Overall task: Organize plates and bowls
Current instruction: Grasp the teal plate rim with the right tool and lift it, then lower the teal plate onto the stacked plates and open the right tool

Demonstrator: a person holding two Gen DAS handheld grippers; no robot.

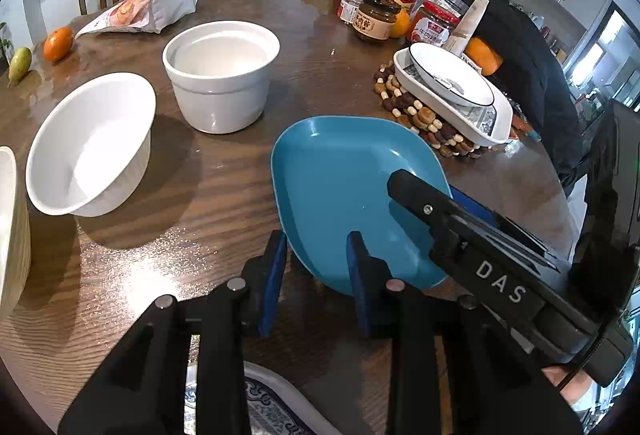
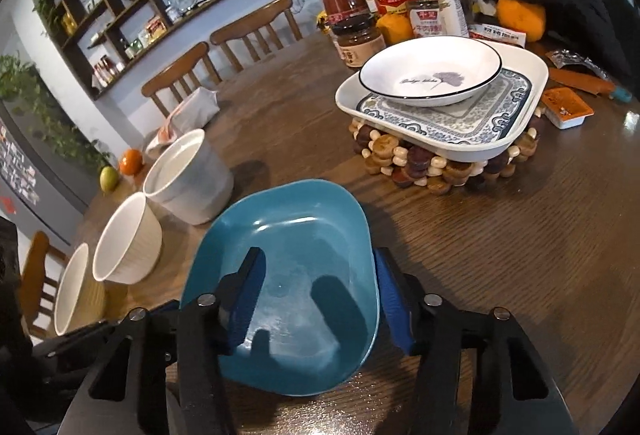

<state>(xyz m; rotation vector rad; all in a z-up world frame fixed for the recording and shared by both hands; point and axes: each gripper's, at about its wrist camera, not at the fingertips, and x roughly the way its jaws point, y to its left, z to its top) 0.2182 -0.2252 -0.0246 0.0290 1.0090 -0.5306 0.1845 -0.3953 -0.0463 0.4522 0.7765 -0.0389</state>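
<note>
— Right, wooden round table [image 2: 520, 255]: where's the teal squarish plastic plate [image 2: 296, 275]?

— Near the table's front edge, between the two grippers. Right gripper [image 2: 320, 299] straddles its right rim — one blue pad [image 2: 246, 299] inside the dish, the other outside the rim. Whether the pads actually press the rim, I cannot tell.

— And the left gripper [image 1: 316, 275]?

— Fingers parted, holding nothing. One blue pad [image 1: 360, 275] overlaps the plate's near corner, the other sits over bare table.

— Other crockery?

— White ribbed round bowl [image 1: 92, 143] and white straight-sided ceramic pot [image 1: 222, 75] stand left of the plate, well apart from it. Cream bowl [image 2: 76, 291] further left. Beyond the plate, a black-rimmed white round dish [image 2: 432, 71] rests in a blue-patterned white square tray [image 2: 452, 123], which sits on a wooden bead trivet [image 2: 432, 175].

— Background?

— Sauce bottles and jars [image 2: 360, 15] behind the tray.
</note>
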